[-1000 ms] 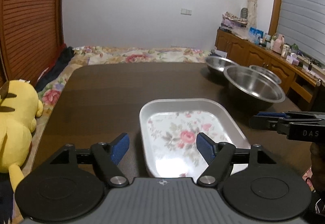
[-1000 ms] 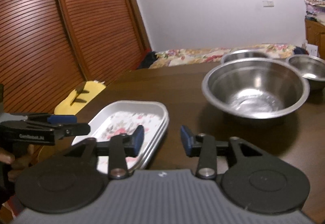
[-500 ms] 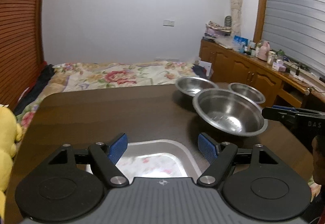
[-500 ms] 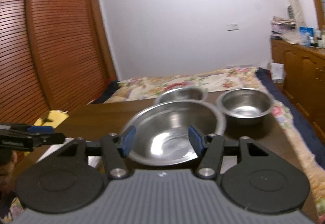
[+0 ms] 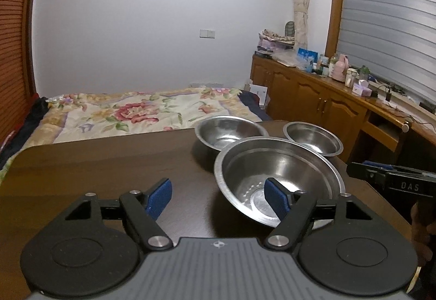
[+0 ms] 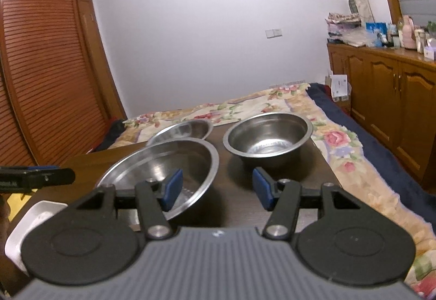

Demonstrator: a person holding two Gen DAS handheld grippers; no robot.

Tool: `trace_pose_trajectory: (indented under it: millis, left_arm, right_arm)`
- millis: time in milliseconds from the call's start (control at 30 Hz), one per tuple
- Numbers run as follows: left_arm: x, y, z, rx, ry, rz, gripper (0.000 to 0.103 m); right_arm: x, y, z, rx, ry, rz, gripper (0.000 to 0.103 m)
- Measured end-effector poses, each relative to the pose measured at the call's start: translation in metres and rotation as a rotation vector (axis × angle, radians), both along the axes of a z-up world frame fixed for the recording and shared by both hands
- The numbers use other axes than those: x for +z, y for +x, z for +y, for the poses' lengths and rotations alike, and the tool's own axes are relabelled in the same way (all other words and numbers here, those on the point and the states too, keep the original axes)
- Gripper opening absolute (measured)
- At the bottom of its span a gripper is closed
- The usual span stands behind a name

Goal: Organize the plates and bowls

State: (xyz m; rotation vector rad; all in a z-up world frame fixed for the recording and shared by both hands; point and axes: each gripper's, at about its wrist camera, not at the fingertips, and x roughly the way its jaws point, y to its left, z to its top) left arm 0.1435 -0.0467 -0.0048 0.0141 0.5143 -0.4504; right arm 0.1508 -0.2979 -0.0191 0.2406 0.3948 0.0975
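My left gripper (image 5: 219,195) has its jaws spread wide with nothing between them, hovering over the dark desk (image 5: 95,161); its right blue pad overlaps the large steel bowl (image 5: 275,174) in view, though I cannot tell whether it touches. My right gripper (image 6: 216,187) is likewise parted and empty, its left pad in front of that same bowl's rim. Beyond sit two smaller steel bowls: the small bowl (image 6: 268,135) at the desk's far right corner and the shallow bowl (image 6: 182,131), half hidden behind the large one. The white tray (image 6: 30,221) shows only a corner (my gripper body covers the rest). A floral bed (image 5: 130,112) lies past the desk.
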Motion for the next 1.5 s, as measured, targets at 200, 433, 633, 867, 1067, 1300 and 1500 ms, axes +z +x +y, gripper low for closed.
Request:
trace_pose_trajectory:
  millis: [200,433,633,867,1067,1300,1500]
  left_arm:
    - [-0.012,0.018,-0.013,-0.01,-0.017,0.034,0.066]
    - [-0.021,0.029,-0.023,-0.01,-0.012,0.067,0.059]
    - [-0.023,0.037,-0.028,-0.022,-0.008,0.088,0.054]
    - [-0.026,0.041,-0.03,-0.023,0.004,0.102,0.049]
    - [-0.027,0.042,-0.031,-0.029,0.013,0.109,0.044]
    - [-0.028,0.045,-0.031,-0.028,0.018,0.119,0.036]
    - [-0.031,0.046,-0.033,-0.027,0.027,0.128,0.031]
  right_arm:
    - [-0.006,0.011,0.0,0.003,0.014,0.019,0.058]
    - [-0.008,0.019,0.001,0.022,0.032,0.035,0.058]
    - [-0.01,0.026,0.0,0.023,0.062,0.055,0.058]
    - [-0.011,0.031,0.004,0.038,0.066,0.068,0.057]
    - [-0.014,0.033,0.003,0.044,0.089,0.084,0.053]
    - [-0.014,0.038,0.007,0.054,0.098,0.095,0.045]
    - [-0.017,0.039,0.007,0.065,0.119,0.104,0.038]
